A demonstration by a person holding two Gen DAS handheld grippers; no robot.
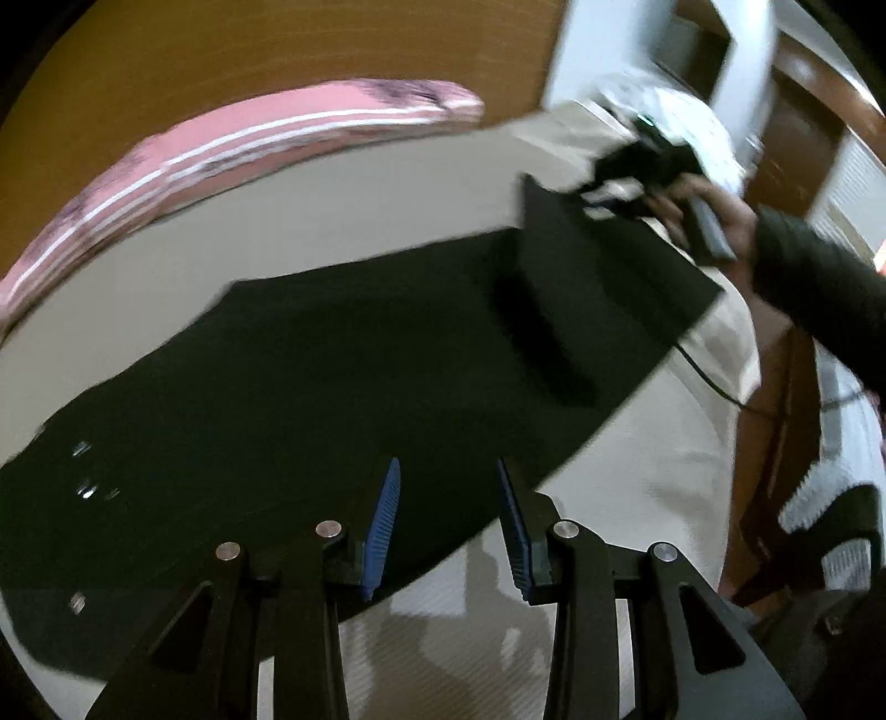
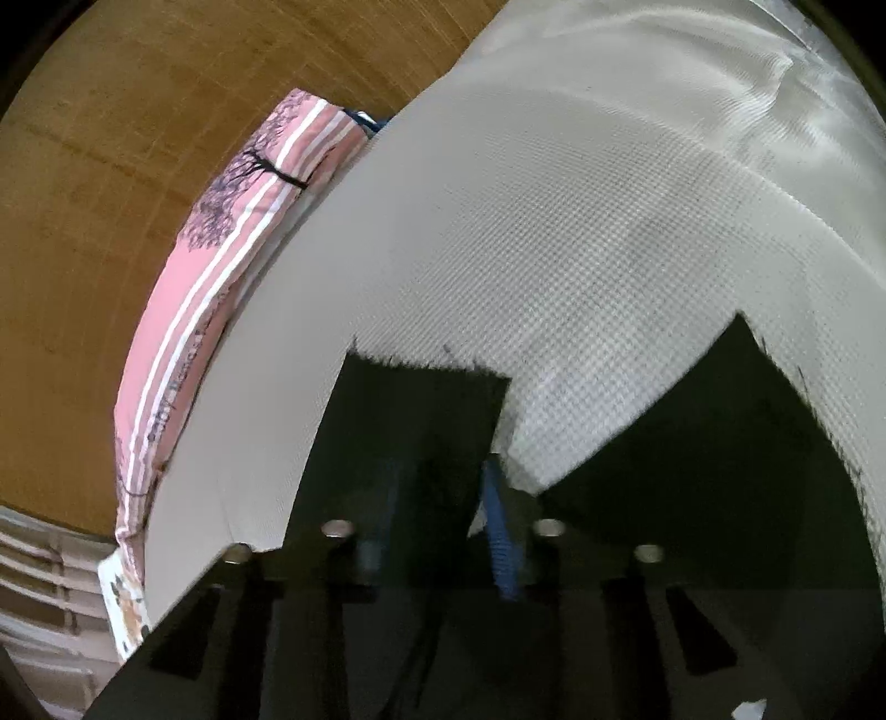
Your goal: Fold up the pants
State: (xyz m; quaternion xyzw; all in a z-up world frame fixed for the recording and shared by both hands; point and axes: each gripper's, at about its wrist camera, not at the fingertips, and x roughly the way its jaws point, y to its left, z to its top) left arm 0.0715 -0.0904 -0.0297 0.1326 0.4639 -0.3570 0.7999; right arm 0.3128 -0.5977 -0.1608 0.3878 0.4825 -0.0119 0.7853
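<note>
Black pants lie flat across a beige bed sheet. My left gripper hovers open over their near edge, blue pads apart and empty. In the left wrist view my right gripper, in a hand with a dark sleeve, lifts the pants' leg end off the bed at the upper right. In the right wrist view the right gripper is shut on black pants fabric, which drapes over its fingers and hides most of them; one blue pad shows.
A pink striped pillow lies along the far side of the bed, also in the right wrist view. A wooden headboard rises behind it. A thin black cable hangs at the bed's right edge.
</note>
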